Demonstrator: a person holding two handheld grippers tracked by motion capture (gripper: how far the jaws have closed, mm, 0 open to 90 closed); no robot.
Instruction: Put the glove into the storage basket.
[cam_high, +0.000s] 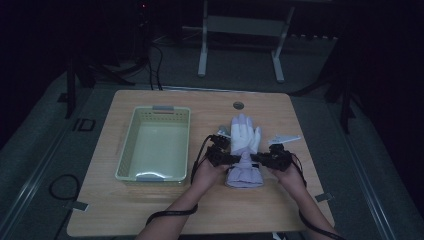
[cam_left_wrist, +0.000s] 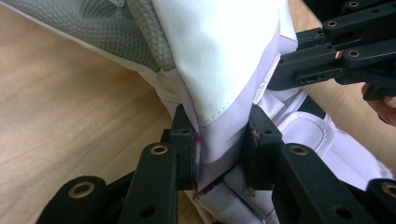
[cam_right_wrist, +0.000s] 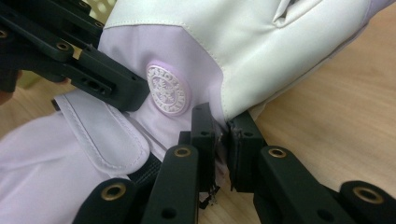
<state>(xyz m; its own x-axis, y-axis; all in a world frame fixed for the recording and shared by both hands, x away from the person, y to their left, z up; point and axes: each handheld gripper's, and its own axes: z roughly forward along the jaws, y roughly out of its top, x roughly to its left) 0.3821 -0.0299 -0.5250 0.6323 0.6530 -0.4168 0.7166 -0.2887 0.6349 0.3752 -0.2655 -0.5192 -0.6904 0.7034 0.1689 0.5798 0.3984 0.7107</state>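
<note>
White glove, L tongs + R tongs pinching wrist

A pale green basket is sitting empty on the wooden counter, well to the left of the left tool. Beyond both tools, a white metal frame is standing on the floor.

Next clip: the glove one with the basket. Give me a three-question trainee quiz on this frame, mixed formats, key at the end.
1. True or false: the white glove lies inside the green basket.
2. What does each claw grip? A) the glove's fingertips B) opposite sides of the glove's wrist C) the basket's rim
3. Fill in: the basket stands to the ___ of the glove in the high view.

Key: 1 false, it lies on the wooden table. 2 B: left claw, right claw. 3 left.
</note>
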